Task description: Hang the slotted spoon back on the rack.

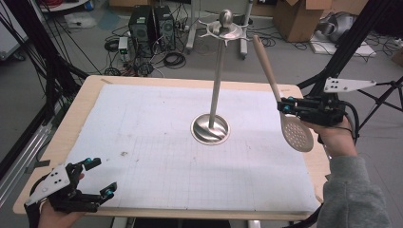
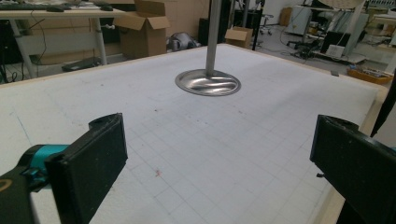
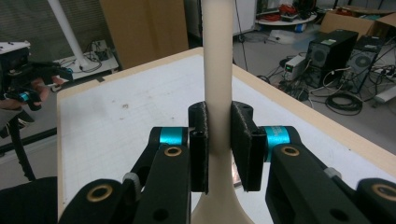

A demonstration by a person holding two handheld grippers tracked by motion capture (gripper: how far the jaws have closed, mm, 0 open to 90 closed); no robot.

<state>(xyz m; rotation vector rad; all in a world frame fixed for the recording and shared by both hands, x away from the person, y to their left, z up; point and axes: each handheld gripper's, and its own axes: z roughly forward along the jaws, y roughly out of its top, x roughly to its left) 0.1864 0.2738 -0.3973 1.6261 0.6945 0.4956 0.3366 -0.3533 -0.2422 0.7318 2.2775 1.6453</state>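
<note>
1. The right gripper [image 1: 285, 106] clamps its narrow-set jaws on the neck of the slotted spoon [image 1: 280, 99], just above the perforated bowl.
2. The spoon hangs over the table's [image 1: 142, 142] right edge, its handle slanting up toward the metal stand [image 1: 216, 85].
3. The left gripper [image 1: 100, 178] rests near the front-left corner, jaws wide apart and empty.

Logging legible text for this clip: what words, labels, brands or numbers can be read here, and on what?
None can be read.
Mat: printed grid lines, no figures legible.
Spoon, held in the right gripper: no marking.
Stand: no marking.
Computer towers: small stickers, too blurred to read.
Cardboard boxes: no print legible.
</note>
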